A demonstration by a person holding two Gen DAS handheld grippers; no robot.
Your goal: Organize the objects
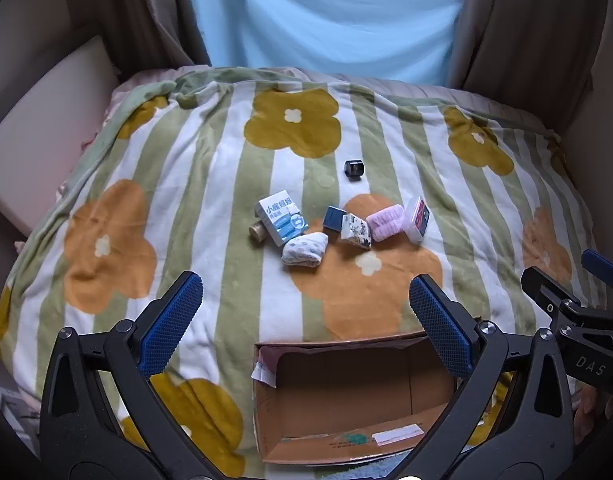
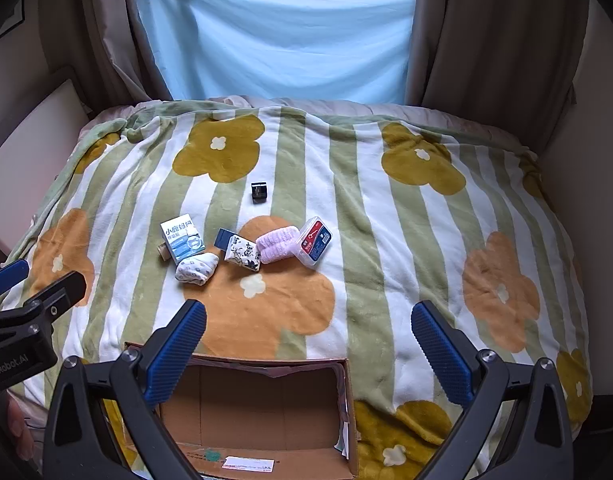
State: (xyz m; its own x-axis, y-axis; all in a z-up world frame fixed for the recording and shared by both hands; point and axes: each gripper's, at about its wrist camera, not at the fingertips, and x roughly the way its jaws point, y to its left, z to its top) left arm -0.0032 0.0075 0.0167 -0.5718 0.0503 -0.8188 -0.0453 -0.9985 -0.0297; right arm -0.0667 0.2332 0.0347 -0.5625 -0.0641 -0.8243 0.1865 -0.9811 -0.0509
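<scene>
**Risks before the first pick: soft bed, crowded cluster**

Blanket (image 2: 386, 240): plush, striped, spread over the whole bed. It gives under load, so a downward push could sink an item or snag the pile instead of gripping cleanly.

Box (image 2: 266, 412): open cardboard, empty, at the bed's near edge. It sits on soft ground just below both grippers; a knock from a lowering arm could tip or slide it off the edge.

Left gripper (image 1: 306, 320) and right gripper (image 2: 308, 344): both wide apart, holding nothing, hovering over the box and tilted down towards the bed's middle. They sit side by side, so reaching for the same cluster risks a collision.

Cluster, bed's middle, well apart from the box:
- Carton (image 2: 182, 240), resting on a small bottle (image 2: 161, 251). Lifting the carton may roll the bottle away.
- Clear case (image 2: 315, 241), touching the pink roll (image 2: 276, 245). Hard and slick; may slip from the pads.
- Patterned pack (image 2: 244, 256), wedged between the blue box (image 2: 223, 239) and the pink roll; wide jaws may catch two at once.
- Spotted bundle (image 2: 196, 270): soft, may unfold.
- Black cube (image 2: 259, 192), alone towards the far edge; longest reach.
</scene>
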